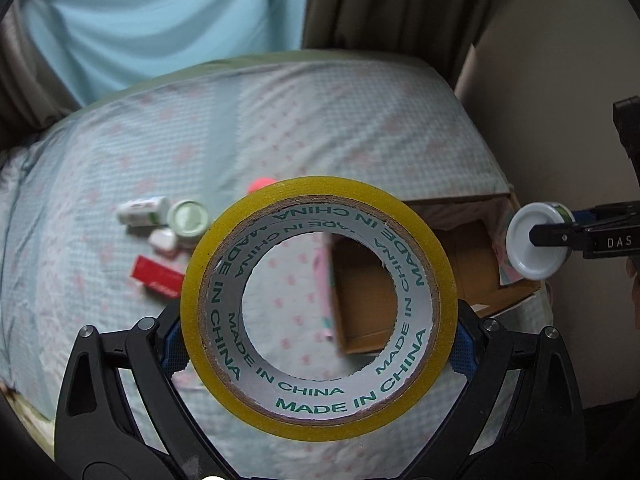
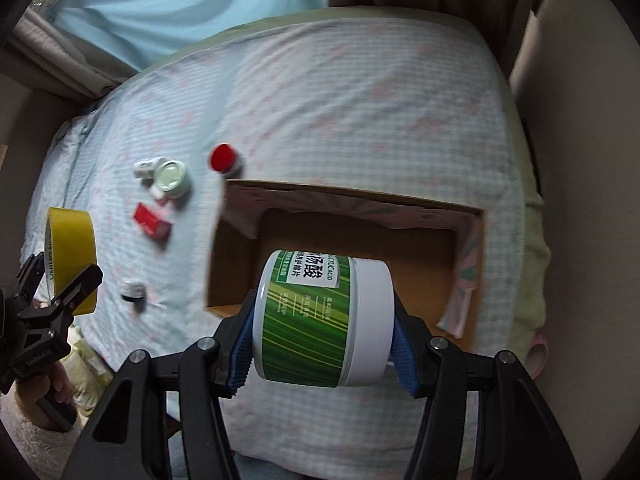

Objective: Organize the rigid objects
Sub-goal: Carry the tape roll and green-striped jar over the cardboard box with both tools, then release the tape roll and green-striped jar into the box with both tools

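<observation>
My left gripper [image 1: 319, 344] is shut on a yellow tape roll [image 1: 256, 224], held up above the bed; the roll also shows in the right wrist view [image 2: 72, 256]. My right gripper [image 2: 323, 344] is shut on a green-and-white jar [image 2: 320, 320], held on its side above the near edge of an open cardboard box [image 2: 360, 240]. The jar also shows in the left wrist view [image 1: 536, 240], over the box [image 1: 472, 256]. On the bed lie a red box [image 2: 152, 226], a pale green lidded jar [image 2: 172, 178], a small white bottle [image 2: 146, 166], a red-capped bottle [image 2: 225, 160] and a small black-and-white pot [image 2: 133, 289].
The bed [image 2: 360, 112] has a pale checked sheet. Blue and brown curtains [image 1: 168, 12] hang behind it. A beige wall [image 2: 580, 160] runs along the right side. A pink item [image 2: 538, 354] lies at the bed's right edge.
</observation>
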